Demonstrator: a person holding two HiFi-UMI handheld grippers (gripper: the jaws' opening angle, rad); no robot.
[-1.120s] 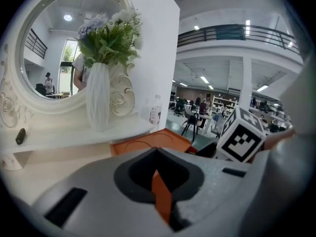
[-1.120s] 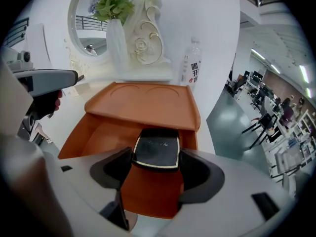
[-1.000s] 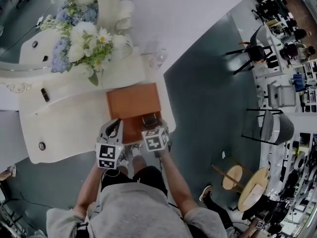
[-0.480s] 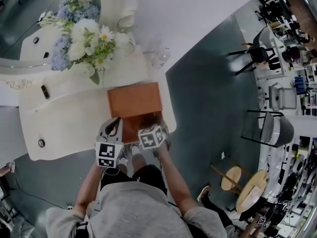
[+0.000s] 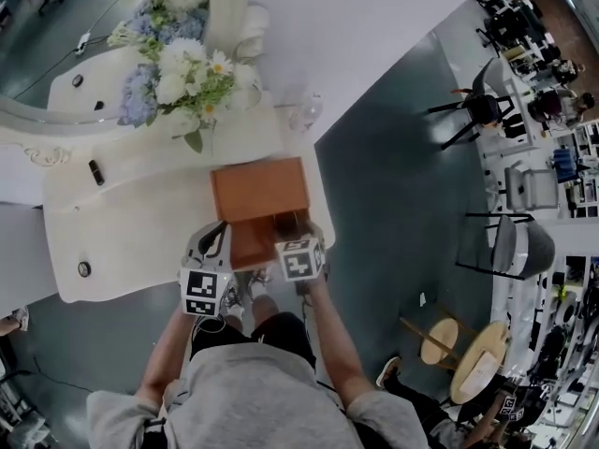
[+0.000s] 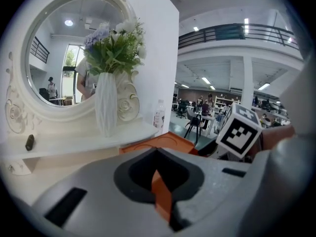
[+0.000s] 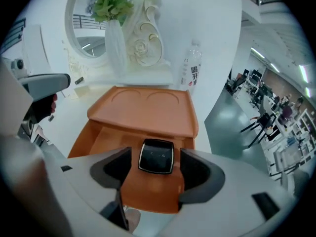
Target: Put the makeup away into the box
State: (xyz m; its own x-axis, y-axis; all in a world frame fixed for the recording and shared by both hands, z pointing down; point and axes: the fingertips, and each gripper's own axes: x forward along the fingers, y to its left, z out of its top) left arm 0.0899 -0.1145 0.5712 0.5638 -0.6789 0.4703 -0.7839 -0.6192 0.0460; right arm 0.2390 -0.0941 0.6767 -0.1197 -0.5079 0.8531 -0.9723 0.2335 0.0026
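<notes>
The orange box (image 5: 259, 187) stands on the white vanity (image 5: 140, 223) with its drawer (image 5: 251, 243) pulled out toward me. A black square compact (image 7: 156, 156) lies in the drawer's right part, also seen in the head view as the compact (image 5: 285, 223). My right gripper (image 7: 156, 161) is open, its fingers either side of the compact with a narrow gap at each. My left gripper (image 6: 160, 184) is shut on the drawer's thin orange left wall (image 6: 162, 199). In the head view the left gripper (image 5: 217, 238) sits at the drawer's left edge and the right gripper (image 5: 291, 237) at its front right.
A white vase of flowers (image 5: 182, 73) and a water bottle (image 5: 306, 110) stand behind the box, below an oval mirror (image 6: 74, 58). A small dark tube (image 5: 94, 172) and a round item (image 5: 84, 269) lie on the vanity's left part. The vanity's edge runs right of the box.
The right gripper has shifted slightly right and back while the compact stays in the drawer. The left gripper has held its place on the drawer's wall. The head view has tilted a little.
</notes>
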